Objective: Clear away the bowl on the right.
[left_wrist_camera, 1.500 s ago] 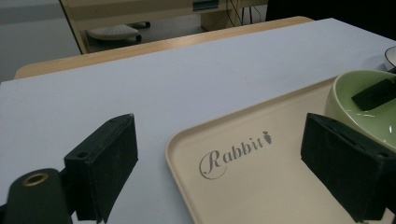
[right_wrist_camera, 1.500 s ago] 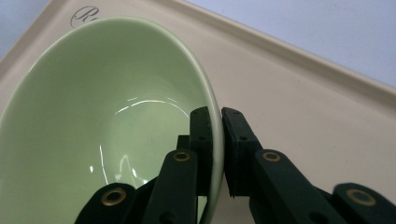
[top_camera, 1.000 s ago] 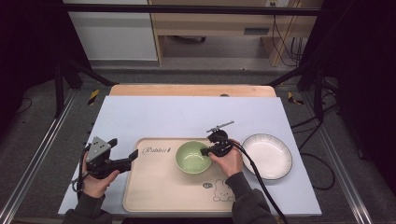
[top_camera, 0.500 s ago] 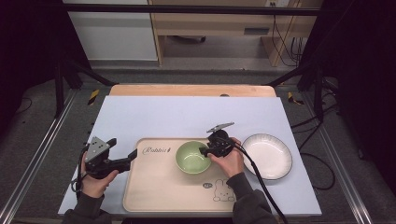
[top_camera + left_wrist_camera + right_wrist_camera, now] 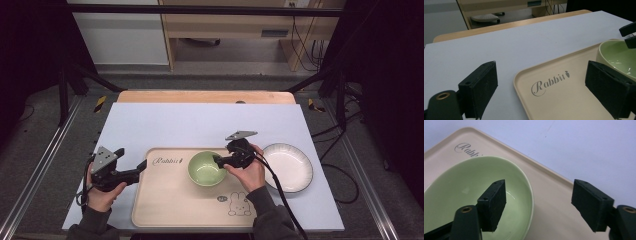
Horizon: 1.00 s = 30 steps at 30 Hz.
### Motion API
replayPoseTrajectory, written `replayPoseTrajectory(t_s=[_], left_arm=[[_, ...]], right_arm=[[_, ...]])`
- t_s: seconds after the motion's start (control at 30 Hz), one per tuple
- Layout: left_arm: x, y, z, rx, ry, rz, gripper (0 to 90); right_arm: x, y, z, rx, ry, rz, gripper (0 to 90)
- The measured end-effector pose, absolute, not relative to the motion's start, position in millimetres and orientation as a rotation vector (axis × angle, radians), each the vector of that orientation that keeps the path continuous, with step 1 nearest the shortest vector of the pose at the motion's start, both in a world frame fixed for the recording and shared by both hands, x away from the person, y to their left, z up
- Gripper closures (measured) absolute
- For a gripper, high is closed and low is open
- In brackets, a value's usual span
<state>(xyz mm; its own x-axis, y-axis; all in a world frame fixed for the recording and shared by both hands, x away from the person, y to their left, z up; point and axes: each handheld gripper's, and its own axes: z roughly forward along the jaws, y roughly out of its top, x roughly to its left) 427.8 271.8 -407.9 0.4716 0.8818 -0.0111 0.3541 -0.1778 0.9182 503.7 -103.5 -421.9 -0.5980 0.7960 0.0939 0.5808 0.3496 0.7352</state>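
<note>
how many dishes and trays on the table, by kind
green bowl: 1
white plate: 1
beige tray: 1
total: 3

Pale green glossy ceramic bowl, upright, empty, on beige rectangular tray with "Rabbit" lettering, toward tray's far right part.
</note>
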Motion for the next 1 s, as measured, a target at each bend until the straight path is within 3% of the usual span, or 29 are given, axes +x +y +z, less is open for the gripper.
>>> replayPoseTrajectory(t_s=[0.6, 1.0], left_arm=[[429, 272, -410, 1.751, 1.065, 0.678, 10.3], [430, 274, -413, 1.751, 1.075, 0.674, 10.2]], right_arm=[[478, -127, -396, 1.149, 2.132, 1.223, 14.2], [461, -153, -393, 1.136, 2.072, 1.211, 11.6]])
